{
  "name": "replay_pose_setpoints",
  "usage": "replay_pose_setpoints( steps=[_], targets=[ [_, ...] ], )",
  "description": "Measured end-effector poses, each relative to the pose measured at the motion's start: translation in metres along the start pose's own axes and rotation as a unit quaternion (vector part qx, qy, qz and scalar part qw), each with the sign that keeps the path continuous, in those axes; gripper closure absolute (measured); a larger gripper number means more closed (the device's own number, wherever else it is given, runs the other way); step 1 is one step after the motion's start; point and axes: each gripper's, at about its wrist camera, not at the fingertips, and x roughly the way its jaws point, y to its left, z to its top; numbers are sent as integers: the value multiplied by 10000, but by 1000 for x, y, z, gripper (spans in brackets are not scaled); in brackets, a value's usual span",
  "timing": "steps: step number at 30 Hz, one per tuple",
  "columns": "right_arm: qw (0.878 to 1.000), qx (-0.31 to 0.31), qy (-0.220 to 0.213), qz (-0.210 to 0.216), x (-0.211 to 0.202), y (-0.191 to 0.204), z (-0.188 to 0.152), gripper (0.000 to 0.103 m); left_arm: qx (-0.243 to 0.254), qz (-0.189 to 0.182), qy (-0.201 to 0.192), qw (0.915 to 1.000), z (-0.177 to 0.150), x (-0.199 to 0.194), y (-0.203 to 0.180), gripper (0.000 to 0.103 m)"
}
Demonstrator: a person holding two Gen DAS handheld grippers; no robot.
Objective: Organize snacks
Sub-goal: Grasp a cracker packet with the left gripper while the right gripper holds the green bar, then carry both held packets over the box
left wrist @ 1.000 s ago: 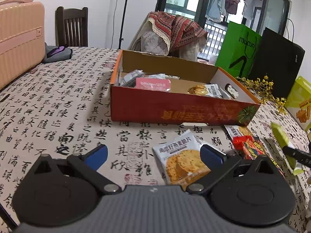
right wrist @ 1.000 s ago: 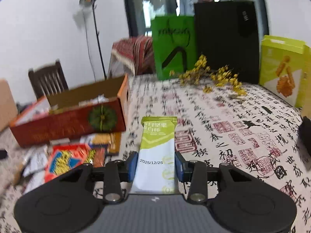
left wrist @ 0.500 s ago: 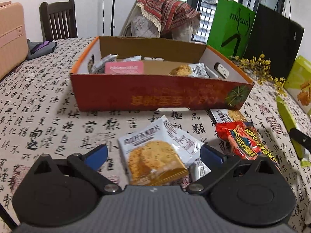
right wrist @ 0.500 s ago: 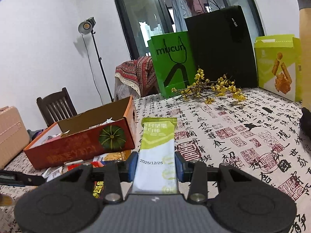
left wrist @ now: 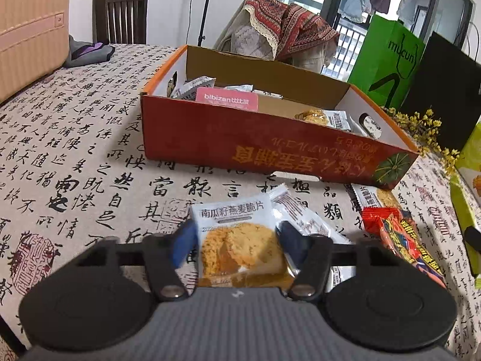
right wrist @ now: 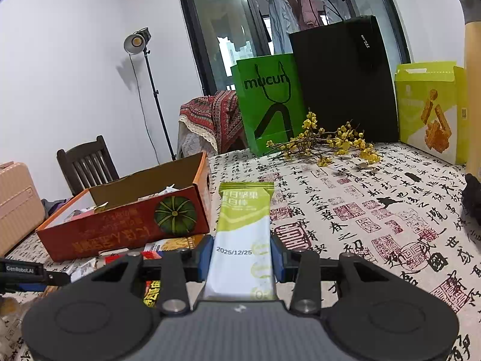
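Note:
An oat crisp packet [left wrist: 237, 219], white with a biscuit picture, lies on the tablecloth in front of the red cardboard box [left wrist: 270, 147]. My left gripper [left wrist: 236, 242] straddles it, jaws closing, blue pads at the packet's two side edges without visibly squeezing it. The box holds a pink packet [left wrist: 227, 102] and several other snacks. My right gripper [right wrist: 242, 255] is shut on a green and white nut bar [right wrist: 243, 216], held above the table to the right of the box [right wrist: 120, 228]. Red snack packets [left wrist: 396, 240] and other wrappers lie beside the oat packet.
A green paper bag [right wrist: 267, 102], a black bag [right wrist: 345, 81], yellow flower sprigs [right wrist: 330, 144] and a lime snack carton [right wrist: 430, 111] stand at the table's far side. A pink suitcase [left wrist: 27, 27] and a wooden chair [left wrist: 120, 15] are at the left.
The left gripper moved forward and down over the oat crisp packet, and its jaws narrowed from wide open to the packet's edges. The right gripper kept the nut bar and tilted upward a little.

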Motion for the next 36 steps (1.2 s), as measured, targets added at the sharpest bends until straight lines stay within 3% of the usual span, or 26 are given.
replay_pose_setpoints(
  steps=[3, 8, 22, 36],
  targets=[
    [10000, -32, 11, -37, 0, 1, 0, 64, 33, -101, -39, 9999, -1, -3, 3, 51],
    [9999, -128, -27, -100, -1, 4, 0, 64, 49, -179, -118, 9998, -2, -10, 8, 54],
    [9995, -152, -222, -177, -13, 11, 6, 64, 295, -436, -861, 9949, 12, -53, 9, 54],
    [9973, -341, -647, 7, -15, 42, 44, 64, 406, -590, -1388, 9877, 55, -62, -6, 54]
  ],
)
